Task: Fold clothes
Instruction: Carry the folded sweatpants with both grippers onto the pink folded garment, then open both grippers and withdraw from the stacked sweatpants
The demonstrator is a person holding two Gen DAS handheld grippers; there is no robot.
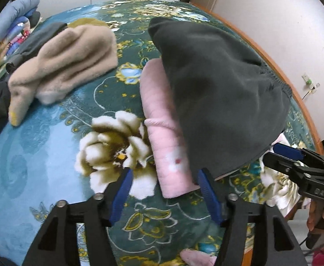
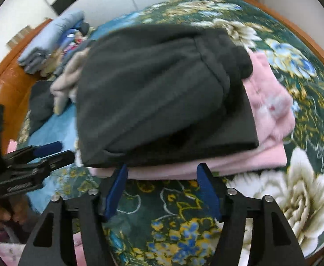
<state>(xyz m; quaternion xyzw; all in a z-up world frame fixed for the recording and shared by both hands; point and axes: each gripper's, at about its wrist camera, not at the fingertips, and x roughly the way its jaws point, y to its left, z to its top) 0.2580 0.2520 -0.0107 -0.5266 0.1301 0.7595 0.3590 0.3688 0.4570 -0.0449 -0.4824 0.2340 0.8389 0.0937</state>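
Gaping empty, both tongs, left (image 1: pixel 164 177) and right (image 2: pixel 162 173), flank the folded dark garment's (image 2: pixel 162 93) near edge.

Left gripper (image 1: pixel 164 177), right gripper (image 2: pixel 162 173): fingers apart, empty.

A home bedroom: a bed (image 1: pixel 51 137) under a plush flowered blanket (image 2: pixel 295 195), a wooden bed frame (image 1: pixel 270 59), folded bedding (image 2: pixel 51 42) stacked far left, plain white walls (image 1: pixel 272 17).
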